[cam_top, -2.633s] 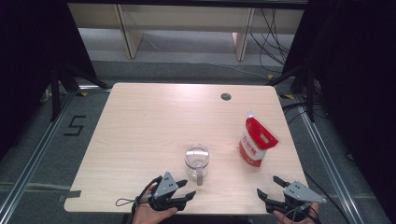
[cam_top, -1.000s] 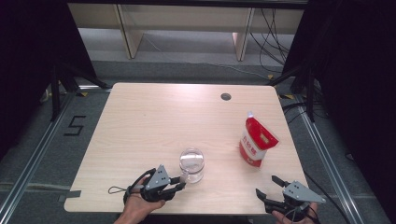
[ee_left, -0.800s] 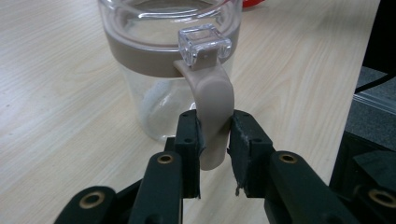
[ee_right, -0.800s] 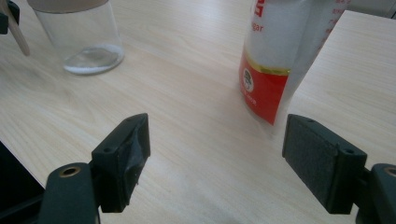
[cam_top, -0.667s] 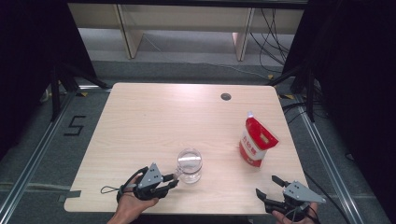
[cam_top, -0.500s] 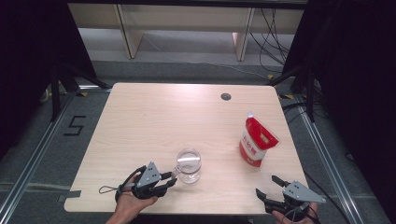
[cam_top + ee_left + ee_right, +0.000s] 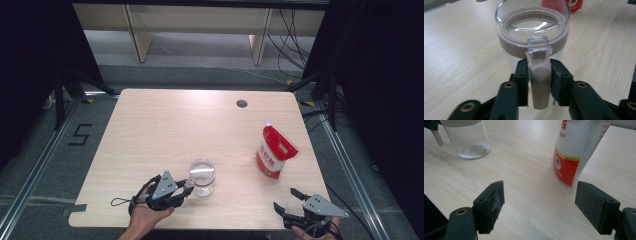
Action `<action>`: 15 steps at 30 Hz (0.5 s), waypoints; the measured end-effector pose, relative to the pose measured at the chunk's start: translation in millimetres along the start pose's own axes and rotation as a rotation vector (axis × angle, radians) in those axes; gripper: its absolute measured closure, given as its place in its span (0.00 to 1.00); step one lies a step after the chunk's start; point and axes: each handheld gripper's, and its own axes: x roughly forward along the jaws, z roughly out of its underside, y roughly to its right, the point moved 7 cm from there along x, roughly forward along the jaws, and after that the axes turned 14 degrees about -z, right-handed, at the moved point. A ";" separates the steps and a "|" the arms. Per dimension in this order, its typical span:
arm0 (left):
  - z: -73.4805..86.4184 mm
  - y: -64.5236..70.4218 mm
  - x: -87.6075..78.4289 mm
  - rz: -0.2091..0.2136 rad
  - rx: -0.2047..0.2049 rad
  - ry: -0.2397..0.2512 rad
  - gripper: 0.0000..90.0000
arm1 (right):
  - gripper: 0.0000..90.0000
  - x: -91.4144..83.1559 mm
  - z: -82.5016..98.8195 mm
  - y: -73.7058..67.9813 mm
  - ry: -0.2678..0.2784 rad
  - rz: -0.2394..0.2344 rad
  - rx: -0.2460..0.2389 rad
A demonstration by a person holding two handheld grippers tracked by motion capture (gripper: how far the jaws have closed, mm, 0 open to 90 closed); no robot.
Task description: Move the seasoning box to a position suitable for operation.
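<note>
A clear glass jar with a beige seal ring and a hinged lid stands near the table's front, left of centre. My left gripper reaches it from the left. In the left gripper view the jar is close up, and the left gripper is shut on the jar's beige latch lever; its jaws have just been closing on it. My right gripper rests open at the front right, holding nothing, with its wide gap facing a red and white pouch and the jar.
The pouch stands upright at the table's right side. A round cable hole sits near the back edge of the wooden table. Dark curtains and floor rails surround the table.
My left gripper has shifted to the left and a little away from the front edge, and the jar has slid slightly left with it. The right gripper has stayed where it was.
</note>
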 end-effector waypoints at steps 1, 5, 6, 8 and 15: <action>-0.1 -0.5 0.4 -0.007 0.004 0.003 0.79 | 0.27 0.4 0.9 -2.1 -0.005 -0.003 0.021; 0.0 -3.4 0.9 -0.002 0.004 -0.005 0.80 | 0.27 0.7 0.0 -0.2 -0.004 0.000 -0.007; 0.0 -3.4 0.9 -0.002 0.004 -0.005 0.80 | 0.27 0.7 0.0 -0.2 -0.004 0.000 -0.007; -0.5 -4.5 1.4 0.015 -0.009 0.001 0.80 | 0.27 0.8 0.3 -1.3 -0.003 -0.003 0.008; -1.5 3.5 1.5 0.076 -0.029 -0.002 0.81 | 0.27 1.1 0.1 -1.2 0.000 -0.007 0.009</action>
